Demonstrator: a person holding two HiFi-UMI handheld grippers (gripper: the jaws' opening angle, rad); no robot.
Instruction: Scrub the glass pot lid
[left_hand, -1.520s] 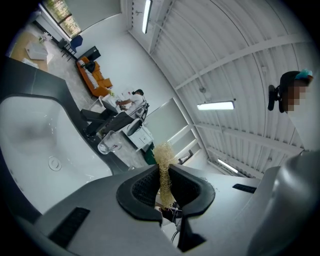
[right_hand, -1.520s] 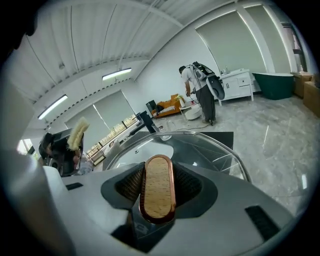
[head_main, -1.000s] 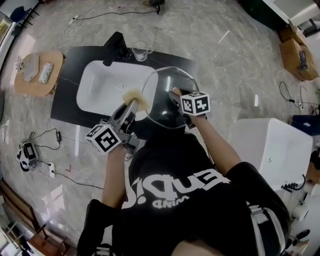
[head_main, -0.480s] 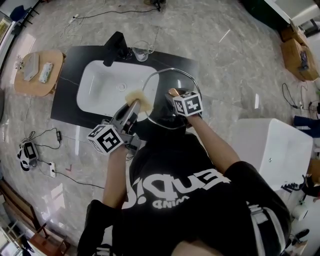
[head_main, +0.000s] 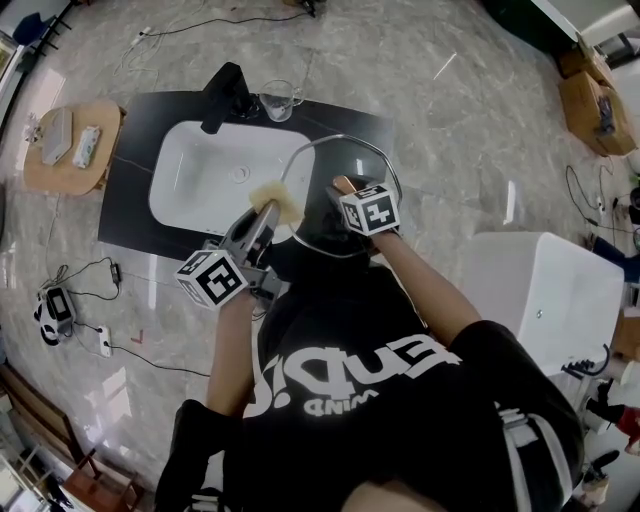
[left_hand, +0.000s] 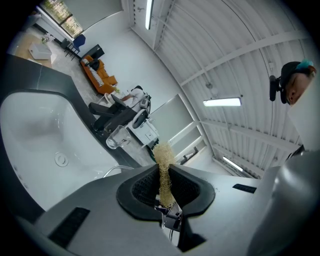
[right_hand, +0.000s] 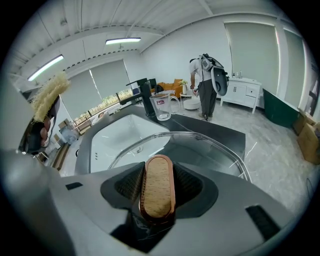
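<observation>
We see the glass pot lid (head_main: 335, 160) held tilted in the air over the right end of the white sink (head_main: 200, 195), which is set in a black counter (head_main: 128, 210). Its oval handle (right_hand: 158, 187), cork-coloured with a copper edge, is pinched between the jaws of the right gripper (head_main: 345, 192). The left gripper (head_main: 264, 212) has its jaws pressed on a yellowish scrub pad (head_main: 277, 198), just beside the lid's left rim; whether they touch we cannot tell. At the back of the counter stand a black faucet (head_main: 222, 92) and a glass jug (head_main: 279, 100). The floor (head_main: 450, 110) is grey marble. A round wooden table (head_main: 70, 175) is at the left, a white unit (head_main: 560, 280) at the right, cardboard boxes (head_main: 592, 105) farther off. In the right gripper view a person (right_hand: 204, 85) stands beyond the counter.
</observation>
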